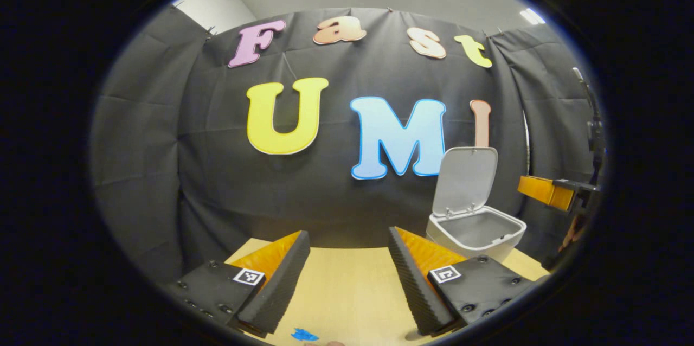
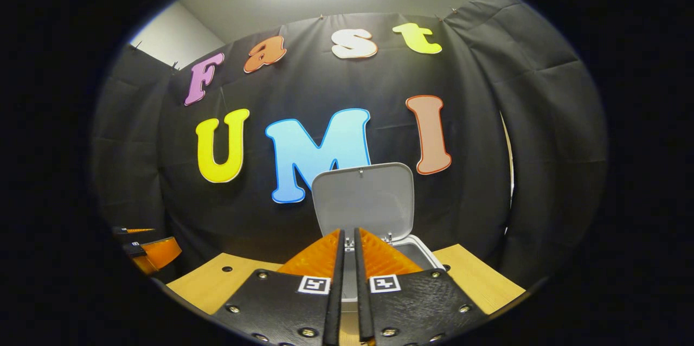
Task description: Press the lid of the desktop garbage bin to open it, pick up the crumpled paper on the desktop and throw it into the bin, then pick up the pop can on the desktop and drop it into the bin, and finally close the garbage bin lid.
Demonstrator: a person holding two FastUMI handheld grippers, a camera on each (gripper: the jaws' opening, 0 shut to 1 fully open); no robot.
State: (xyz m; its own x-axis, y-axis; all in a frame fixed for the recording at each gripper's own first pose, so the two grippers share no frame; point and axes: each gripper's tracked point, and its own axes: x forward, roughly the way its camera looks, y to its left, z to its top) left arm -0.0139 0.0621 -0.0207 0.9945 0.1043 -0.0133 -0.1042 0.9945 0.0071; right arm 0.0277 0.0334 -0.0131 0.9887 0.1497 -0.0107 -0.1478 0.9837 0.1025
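The white desktop bin point(image 1: 476, 232) stands on the wooden table point(image 1: 347, 292) at the right, its lid point(image 1: 466, 179) tipped up and back, the inside bare as far as I can see. My left gripper point(image 1: 348, 233) hovers open over the table, left of the bin, with nothing between its fingers. In the right gripper view the raised lid point(image 2: 362, 199) and the bin's rim point(image 2: 420, 251) sit straight ahead. My right gripper point(image 2: 348, 232) is shut with nothing in it, its tips just in front of the bin's opening. The right gripper point(image 1: 547, 192) also appears at the far right, above the bin.
A small blue mark point(image 1: 303, 334) lies on the table near the front edge. The table point(image 2: 471, 275) has a small dark hole point(image 2: 226, 269) at the left. The left gripper point(image 2: 149, 252) sits low at the left. Black cloth walls close in behind the table.
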